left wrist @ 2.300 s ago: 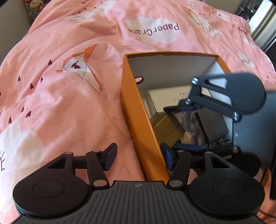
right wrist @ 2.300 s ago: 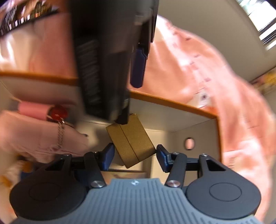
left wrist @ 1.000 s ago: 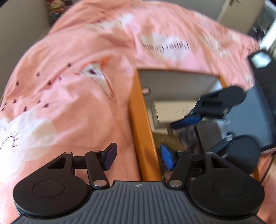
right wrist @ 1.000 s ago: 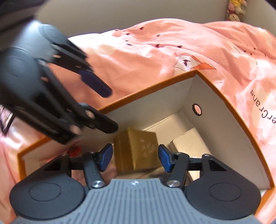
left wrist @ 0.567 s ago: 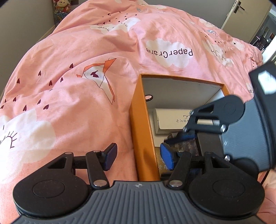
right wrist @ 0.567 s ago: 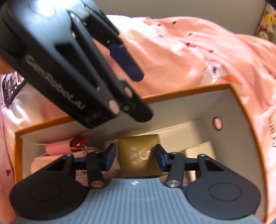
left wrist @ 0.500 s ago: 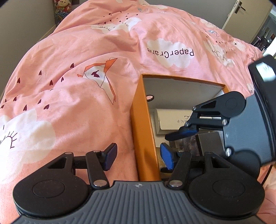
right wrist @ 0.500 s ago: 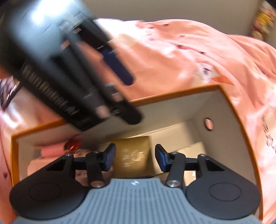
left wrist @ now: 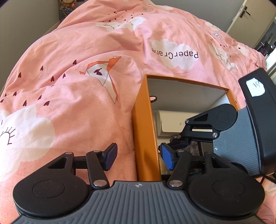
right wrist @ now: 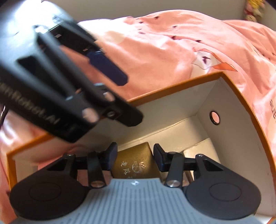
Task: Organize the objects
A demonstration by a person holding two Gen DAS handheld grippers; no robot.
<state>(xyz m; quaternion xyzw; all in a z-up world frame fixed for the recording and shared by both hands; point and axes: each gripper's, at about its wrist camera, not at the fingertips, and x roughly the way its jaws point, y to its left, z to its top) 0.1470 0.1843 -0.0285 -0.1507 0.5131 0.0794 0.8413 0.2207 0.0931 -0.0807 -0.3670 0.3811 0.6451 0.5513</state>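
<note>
An orange box (left wrist: 144, 131) with a white inside sits on the pink bedspread. My left gripper (left wrist: 138, 157) is open, its fingers on either side of the box's left wall. My right gripper (right wrist: 135, 157) reaches down into the box (right wrist: 241, 96) and is open around a gold box (right wrist: 134, 163) with Chinese characters; the pads look just clear of its sides. The right gripper also shows in the left wrist view (left wrist: 174, 139). A white box (left wrist: 172, 124) lies at the far end inside. The left gripper shows blurred in the right wrist view (right wrist: 124, 100).
The pink quilt (left wrist: 77, 77) with clouds and paper cranes spreads all around the box. A round hole (right wrist: 214, 117) is in the box's end wall. Dark items (left wrist: 195, 146) lie deeper in the box. A door (left wrist: 248, 15) stands far right.
My right gripper has sunk lower into the box and its fingers have narrowed around the gold box. My left gripper has stayed astride the box wall, drawing back a little.
</note>
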